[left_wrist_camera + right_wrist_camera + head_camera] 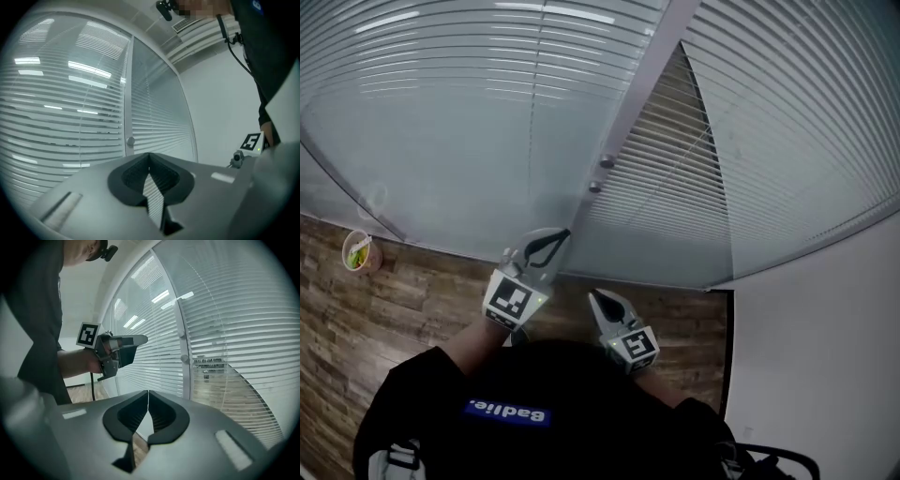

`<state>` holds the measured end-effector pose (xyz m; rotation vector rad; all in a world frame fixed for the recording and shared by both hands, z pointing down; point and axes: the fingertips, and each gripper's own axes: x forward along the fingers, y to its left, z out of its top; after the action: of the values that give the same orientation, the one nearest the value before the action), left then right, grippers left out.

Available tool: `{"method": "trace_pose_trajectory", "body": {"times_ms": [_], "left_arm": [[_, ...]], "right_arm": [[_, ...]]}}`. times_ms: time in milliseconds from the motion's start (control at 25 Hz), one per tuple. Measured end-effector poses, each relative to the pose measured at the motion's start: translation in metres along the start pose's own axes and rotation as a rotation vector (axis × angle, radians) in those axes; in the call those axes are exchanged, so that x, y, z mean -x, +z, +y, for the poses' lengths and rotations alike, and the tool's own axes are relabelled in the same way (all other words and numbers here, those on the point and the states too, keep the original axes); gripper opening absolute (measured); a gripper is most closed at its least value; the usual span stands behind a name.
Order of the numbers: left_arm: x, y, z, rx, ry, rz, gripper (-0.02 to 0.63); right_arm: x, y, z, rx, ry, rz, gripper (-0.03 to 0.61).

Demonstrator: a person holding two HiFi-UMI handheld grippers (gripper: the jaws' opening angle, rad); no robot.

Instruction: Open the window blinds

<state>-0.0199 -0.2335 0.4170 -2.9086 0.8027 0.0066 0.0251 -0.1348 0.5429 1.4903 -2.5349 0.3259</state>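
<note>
Currently both grippers are empty and clenched: left gripper (555,239) has its jaws pressed together with nothing between them, and right gripper (598,302) likewise, tips meeting on air. Blinds (441,103) sit straight ahead, apparently sealed behind the glass of a partition, so the slats themselves probably can't be grabbed. The pane right of the frame post (639,94) has slats (661,159) already tilted enough to see through; the left pane reads closed. The likely handle is the pair of small round knobs (607,161) on the post, just ahead of the left gripper's tips — rigid, smooth, probably slick, so pinch square across one and turn or slide it gently. Slats look thin and light; the mechanism should need little force — forcing it risks the knob or the glass. Jaws must open first.
</note>
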Motion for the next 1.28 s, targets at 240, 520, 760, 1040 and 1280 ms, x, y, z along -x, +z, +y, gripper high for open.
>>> {"method": "trace_pose_trajectory", "body": {"times_ms": [240,520,760,1040,1280], "left_arm": [[-0.026,-0.004,0.013,0.004,0.079,-0.015,0.0],[-0.054,0.004,0.032,0.023,0.219,-0.009,0.124],[-0.08,-0.01,0.055,0.02,0.347,0.023,0.171],[-0.102,-0.008,0.073,0.031,0.434,0.024,0.19],[-0.114,-0.009,0.079,0.02,0.474,0.033,0.187]], "right_arm": [[-0.006,0.001,-0.028,0.04,0.034,-0.012,0.014],[0.012,0.006,-0.069,0.032,0.03,-0.042,0.018],[0.01,-0.013,-0.081,0.026,0.061,-0.02,0.023],[0.024,-0.008,-0.1,0.03,0.049,-0.014,0.025],[0.034,-0.015,-0.104,0.018,0.033,0.013,0.026]]}}
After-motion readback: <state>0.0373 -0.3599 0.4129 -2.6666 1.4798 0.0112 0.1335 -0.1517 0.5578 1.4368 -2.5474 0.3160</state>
